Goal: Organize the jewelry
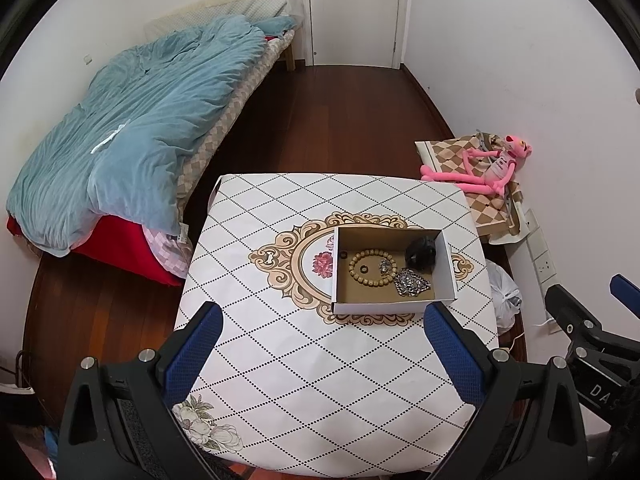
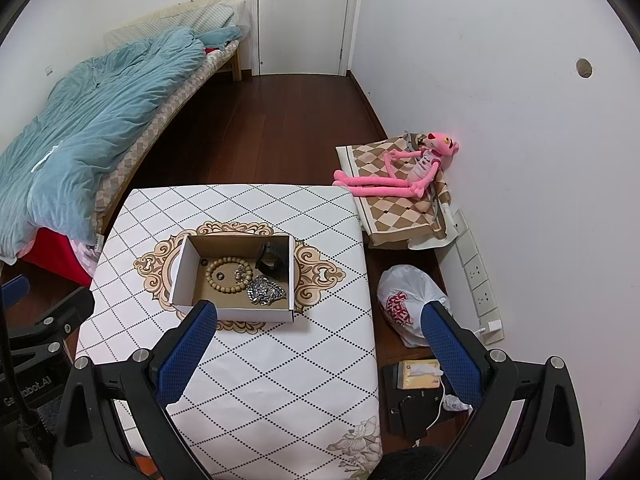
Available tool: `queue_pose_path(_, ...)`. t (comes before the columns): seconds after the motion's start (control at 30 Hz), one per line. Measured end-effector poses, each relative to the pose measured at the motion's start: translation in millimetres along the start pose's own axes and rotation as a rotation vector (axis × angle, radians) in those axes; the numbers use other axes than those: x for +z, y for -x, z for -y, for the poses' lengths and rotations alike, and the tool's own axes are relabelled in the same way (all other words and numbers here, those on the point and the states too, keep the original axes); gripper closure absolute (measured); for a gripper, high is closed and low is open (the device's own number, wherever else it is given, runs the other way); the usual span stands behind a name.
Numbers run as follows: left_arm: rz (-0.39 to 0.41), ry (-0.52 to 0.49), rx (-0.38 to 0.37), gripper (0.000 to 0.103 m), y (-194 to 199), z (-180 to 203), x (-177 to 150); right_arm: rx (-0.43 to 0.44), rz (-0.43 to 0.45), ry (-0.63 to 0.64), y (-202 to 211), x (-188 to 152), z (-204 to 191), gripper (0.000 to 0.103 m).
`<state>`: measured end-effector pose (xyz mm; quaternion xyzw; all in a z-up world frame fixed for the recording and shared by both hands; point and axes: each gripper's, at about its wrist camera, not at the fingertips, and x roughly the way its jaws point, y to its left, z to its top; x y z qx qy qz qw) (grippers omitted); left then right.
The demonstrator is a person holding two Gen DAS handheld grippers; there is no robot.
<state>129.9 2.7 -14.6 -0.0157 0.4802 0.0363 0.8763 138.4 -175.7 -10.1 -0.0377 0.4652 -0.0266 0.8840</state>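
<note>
An open cardboard box (image 1: pixel 376 307) (image 2: pixel 182 268) stands on the patterned table (image 1: pixel 304 368) (image 2: pixel 280 360). It holds a wooden bead bracelet (image 1: pixel 370 267) (image 2: pixel 229 273), a silver chain (image 1: pixel 412 285) (image 2: pixel 265 290), a black watch (image 1: pixel 420 253) (image 2: pixel 273 259) and two small dark rings (image 1: pixel 363 269) (image 2: pixel 219 277). My left gripper (image 1: pixel 323 322) is open and empty above the table's near half, its right finger just in front of the box. My right gripper (image 2: pixel 319 320) is open and empty over the table's right edge.
A bed with a blue duvet (image 1: pixel 140 128) (image 2: pixel 80 120) lies left. A pink plush toy (image 1: pixel 484 168) (image 2: pixel 404 168) sits on a checked cushion at the right wall. A white plastic bag (image 2: pixel 408 304) and a tissue box (image 2: pixel 416 374) are on the floor right of the table.
</note>
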Motion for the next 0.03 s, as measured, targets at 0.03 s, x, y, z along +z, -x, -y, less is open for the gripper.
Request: queue_pose_path(0.03,-0.003,0.002,-0.004,0.0,-0.8,-0.6,-0.2,0.0,0.0,0.0,-0.1,0.1,0.2,0.0)
